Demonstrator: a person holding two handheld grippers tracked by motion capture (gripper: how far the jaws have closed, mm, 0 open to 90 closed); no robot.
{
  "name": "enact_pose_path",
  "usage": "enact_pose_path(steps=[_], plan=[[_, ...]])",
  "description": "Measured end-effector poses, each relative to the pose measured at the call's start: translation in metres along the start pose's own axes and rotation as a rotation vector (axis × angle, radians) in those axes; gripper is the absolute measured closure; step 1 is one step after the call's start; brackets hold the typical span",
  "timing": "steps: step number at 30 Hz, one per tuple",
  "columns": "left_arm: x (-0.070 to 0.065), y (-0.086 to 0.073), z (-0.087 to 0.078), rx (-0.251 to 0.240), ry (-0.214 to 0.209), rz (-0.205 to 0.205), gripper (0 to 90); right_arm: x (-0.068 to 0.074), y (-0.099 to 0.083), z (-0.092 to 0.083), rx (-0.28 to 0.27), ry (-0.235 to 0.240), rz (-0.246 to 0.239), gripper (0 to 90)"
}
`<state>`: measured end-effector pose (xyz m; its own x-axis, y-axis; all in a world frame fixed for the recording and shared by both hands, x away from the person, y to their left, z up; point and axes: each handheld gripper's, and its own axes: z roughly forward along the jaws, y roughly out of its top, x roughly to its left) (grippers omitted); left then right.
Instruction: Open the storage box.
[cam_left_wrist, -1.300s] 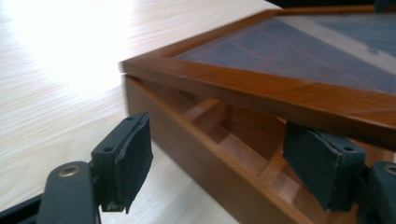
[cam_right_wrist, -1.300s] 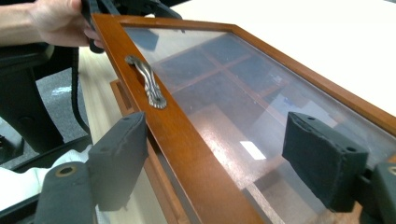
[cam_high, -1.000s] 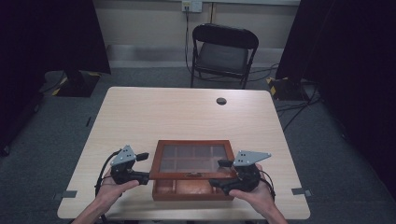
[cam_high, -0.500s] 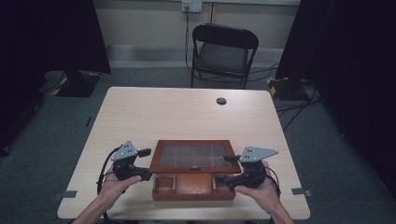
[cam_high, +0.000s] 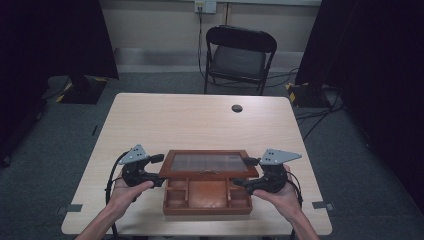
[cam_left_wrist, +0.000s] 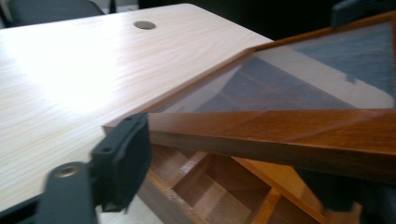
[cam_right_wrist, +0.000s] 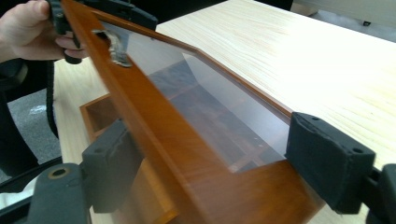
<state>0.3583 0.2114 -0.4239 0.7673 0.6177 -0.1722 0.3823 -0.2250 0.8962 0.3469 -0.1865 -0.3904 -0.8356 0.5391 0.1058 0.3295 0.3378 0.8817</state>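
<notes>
Both pairs of jaws straddle the glass-paned lid of the wooden box, which sits at the table's near edge. The left gripper has just been closing its jaws on the lid's left frame; whether its pads press is unclear. The right gripper clamps the lid's right frame. Farther off, a black grommet lies near the far edge, a folding chair beyond.

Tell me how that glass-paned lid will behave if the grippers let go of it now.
The lid stands half raised over the open box, so it would probably drop shut. Its glass pane looks fragile. The polished wood frame seems stiff, perhaps slippery between the pads.
</notes>
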Motion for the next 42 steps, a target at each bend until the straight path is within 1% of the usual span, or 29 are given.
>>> enact_pose_path(steps=[1, 5, 6, 7, 9, 10, 13, 14, 17, 18, 19, 21, 22, 23, 24, 26, 28, 30, 31, 33, 34, 37, 39, 42], plan=[[0.000, 0.000, 0.000, -0.007, 0.001, -0.004, 25.6, 0.000, 0.000, 0.000, 0.000, 0.000, 0.000, 19.2], [0.002, 0.004, 0.000, -0.009, 0.012, -0.009, 24.5, -0.003, 0.001, 0.001, -0.017, -0.010, 0.008, 21.9], [0.002, 0.005, 0.002, 0.001, 0.014, -0.010, 24.6, -0.004, 0.001, 0.002, -0.020, -0.008, 0.012, 22.1], [0.002, 0.007, 0.002, 0.015, 0.026, -0.005, 25.4, -0.005, 0.002, 0.002, -0.019, -0.015, 0.017, 22.5], [0.003, 0.011, 0.005, 0.015, 0.025, 0.000, 26.3, -0.010, 0.003, 0.003, -0.031, -0.020, 0.031, 25.4], [0.004, 0.012, 0.006, 0.008, 0.018, -0.008, 26.4, -0.011, 0.004, 0.003, -0.037, -0.018, 0.038, 26.2], [0.005, 0.014, 0.008, 0.009, 0.025, 0.000, 26.1, -0.015, 0.005, 0.004, -0.041, -0.011, 0.048, 26.7], [0.007, 0.014, 0.009, -0.005, 0.020, -0.006, 26.2, -0.016, 0.005, 0.005, -0.044, -0.004, 0.054, 26.8], [0.009, 0.014, 0.009, -0.004, 0.018, -0.010, 26.7, -0.018, 0.007, 0.005, -0.046, 0.002, 0.056, 28.1], [0.009, 0.015, 0.010, -0.006, 0.019, -0.016, 27.3, -0.019, 0.007, 0.006, -0.046, 0.005, 0.056, 28.7], [0.010, 0.016, 0.010, 0.004, 0.019, -0.012, 27.7, -0.020, 0.008, 0.006, -0.047, 0.008, 0.055, 29.3], [0.012, 0.019, 0.011, 0.003, 0.019, 0.009, 30.7, -0.022, 0.010, 0.007, -0.058, 0.005, 0.060, 30.9], [0.012, 0.019, 0.011, 0.003, 0.019, 0.009, 32.5, -0.022, 0.010, 0.007, -0.058, 0.005, 0.060, 30.9], [0.012, 0.022, 0.011, 0.009, 0.020, 0.012, 33.6, -0.025, 0.012, 0.007, -0.070, 0.003, 0.071, 31.9], [0.012, 0.023, 0.012, 0.009, 0.019, 0.020, 33.6, -0.025, 0.012, 0.007, -0.070, 0.003, 0.071, 31.9], [0.014, 0.024, 0.015, -0.006, 0.011, 0.009, 34.9, -0.028, 0.013, 0.008, -0.077, 0.002, 0.079, 32.2], [0.017, 0.024, 0.018, 0.004, 0.008, 0.008, 35.2, -0.030, 0.015, 0.009, -0.079, 0.011, 0.086, 32.1], [0.019, 0.023, 0.020, 0.003, 0.006, -0.002, 35.2, -0.032, 0.015, 0.010, -0.076, 0.014, 0.090, 32.1], [0.020, 0.023, 0.021, -0.006, 0.003, -0.007, 35.2, -0.033, 0.015, 0.011, -0.076, 0.014, 0.092, 32.0], [0.020, 0.023, 0.022, -0.012, 0.015, 0.000, 36.7, -0.036, 0.014, 0.013, -0.079, 0.011, 0.101, 31.9], [0.021, 0.024, 0.022, -0.015, 0.013, -0.007, 37.8, -0.038, 0.015, 0.014, -0.093, 0.010, 0.108, 31.9], [0.024, 0.028, 0.023, -0.005, 0.002, -0.001, 39.8, -0.041, 0.017, 0.015, -0.094, 0.006, 0.107, 32.5], [0.027, 0.032, 0.025, -0.014, 0.010, -0.003, 41.7, -0.045, 0.021, 0.016, -0.106, -0.004, 0.114, 34.3], [0.029, 0.033, 0.026, -0.027, 0.020, -0.008, 42.3, -0.048, 0.023, 0.017, -0.115, -0.009, 0.119, 35.3]])
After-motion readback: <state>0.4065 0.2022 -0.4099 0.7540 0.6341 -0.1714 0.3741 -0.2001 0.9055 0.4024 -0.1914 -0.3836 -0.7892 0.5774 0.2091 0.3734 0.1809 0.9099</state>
